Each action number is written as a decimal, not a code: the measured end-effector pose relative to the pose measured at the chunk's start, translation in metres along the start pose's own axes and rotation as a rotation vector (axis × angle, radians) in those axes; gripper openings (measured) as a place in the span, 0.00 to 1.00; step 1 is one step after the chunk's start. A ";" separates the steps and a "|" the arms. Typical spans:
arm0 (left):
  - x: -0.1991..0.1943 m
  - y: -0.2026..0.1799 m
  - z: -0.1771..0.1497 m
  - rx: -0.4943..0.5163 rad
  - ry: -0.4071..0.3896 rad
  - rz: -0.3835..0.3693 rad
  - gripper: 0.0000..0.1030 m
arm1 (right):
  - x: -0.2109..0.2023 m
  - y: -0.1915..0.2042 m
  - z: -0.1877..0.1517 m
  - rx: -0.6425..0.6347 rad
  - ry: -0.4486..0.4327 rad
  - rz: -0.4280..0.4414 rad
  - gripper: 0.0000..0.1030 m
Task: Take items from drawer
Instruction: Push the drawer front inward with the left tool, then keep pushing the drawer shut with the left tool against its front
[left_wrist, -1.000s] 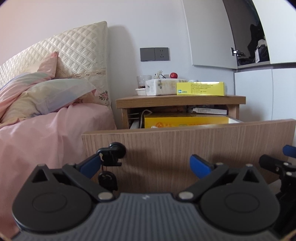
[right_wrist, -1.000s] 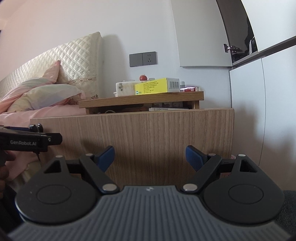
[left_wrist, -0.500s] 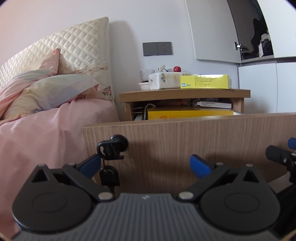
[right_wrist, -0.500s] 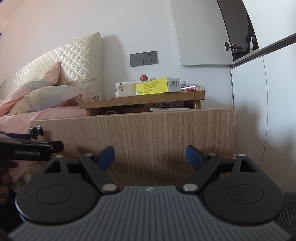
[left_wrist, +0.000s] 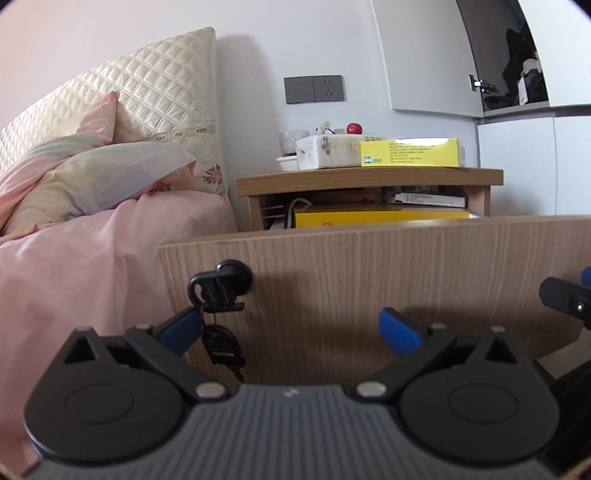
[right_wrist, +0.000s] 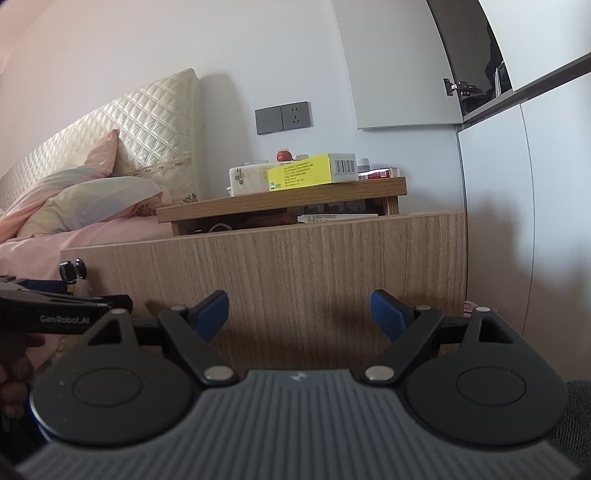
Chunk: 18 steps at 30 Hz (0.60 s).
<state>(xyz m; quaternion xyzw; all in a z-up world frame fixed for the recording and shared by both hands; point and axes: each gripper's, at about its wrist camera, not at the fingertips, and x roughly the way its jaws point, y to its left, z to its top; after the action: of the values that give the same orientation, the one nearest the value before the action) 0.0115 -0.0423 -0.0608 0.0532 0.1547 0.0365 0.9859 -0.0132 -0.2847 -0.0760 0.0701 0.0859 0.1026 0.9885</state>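
Facing the pulled-out drawer (left_wrist: 388, 280) from low in front, both grippers sit empty: the left gripper (left_wrist: 290, 326) and the right gripper (right_wrist: 298, 310) each have jaws spread wide with nothing between them. By my reading, the step in hand is the approach, with no item taken yet. The next move calls for lifting a gripper above the drawer's front panel, then reaching down inside. One yellow box (left_wrist: 380, 218) peeks over the panel at mid-frame, with one pale flat box (left_wrist: 430, 199) above it; the rest of the contents are hidden. One key (left_wrist: 218, 288) hangs in the lock at the panel's left. On the nightstand (left_wrist: 369, 179) stands one more yellow carton (left_wrist: 412, 152).
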 end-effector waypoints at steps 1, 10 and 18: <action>0.000 0.000 0.000 -0.004 -0.001 0.001 1.00 | 0.000 0.000 0.000 0.002 0.001 0.001 0.83; 0.006 0.004 0.002 -0.030 0.000 -0.013 1.00 | 0.004 -0.003 -0.002 -0.004 0.009 -0.014 0.83; 0.009 0.010 0.000 -0.060 -0.001 -0.066 1.00 | 0.006 -0.006 -0.002 0.022 0.009 0.006 0.86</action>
<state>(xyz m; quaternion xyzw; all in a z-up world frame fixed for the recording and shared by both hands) 0.0199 -0.0321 -0.0623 0.0182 0.1545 0.0085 0.9878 -0.0063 -0.2893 -0.0804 0.0805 0.0914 0.1047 0.9870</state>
